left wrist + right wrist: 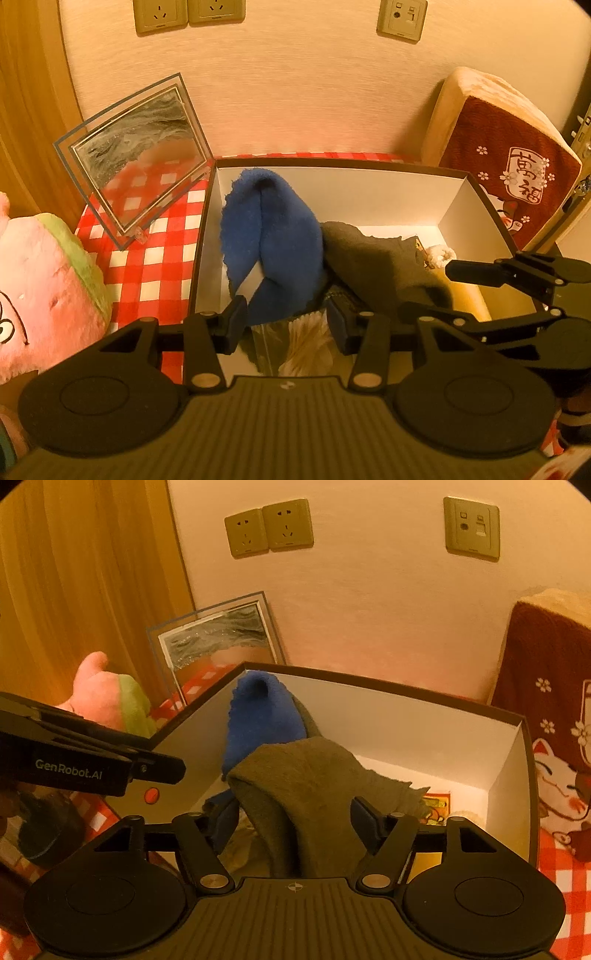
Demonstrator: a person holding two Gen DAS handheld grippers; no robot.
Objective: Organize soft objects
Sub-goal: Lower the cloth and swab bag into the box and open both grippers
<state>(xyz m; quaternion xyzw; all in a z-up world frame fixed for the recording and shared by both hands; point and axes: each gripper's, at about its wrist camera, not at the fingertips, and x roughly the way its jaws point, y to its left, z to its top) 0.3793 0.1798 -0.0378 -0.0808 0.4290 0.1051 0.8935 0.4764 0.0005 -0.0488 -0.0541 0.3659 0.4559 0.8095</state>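
A blue fluffy sock (269,240) stands up inside a white-lined box (351,184), its lower end between the jaws of my left gripper (288,323), which are open around it. A grey sock (380,266) lies beside it. In the right wrist view the grey sock (306,794) runs between the jaws of my right gripper (299,821), which stand wide open around it. The blue sock (262,716) stands behind it in the box (424,723). A small cream soft item (439,254) lies on the box floor.
A pink and green plush toy (40,288) sits left of the box on a red checked cloth (147,258). A clear picture frame (136,155) leans on the wall. A red cushion (506,173) stands at right. The right gripper (517,280) shows in the left wrist view.
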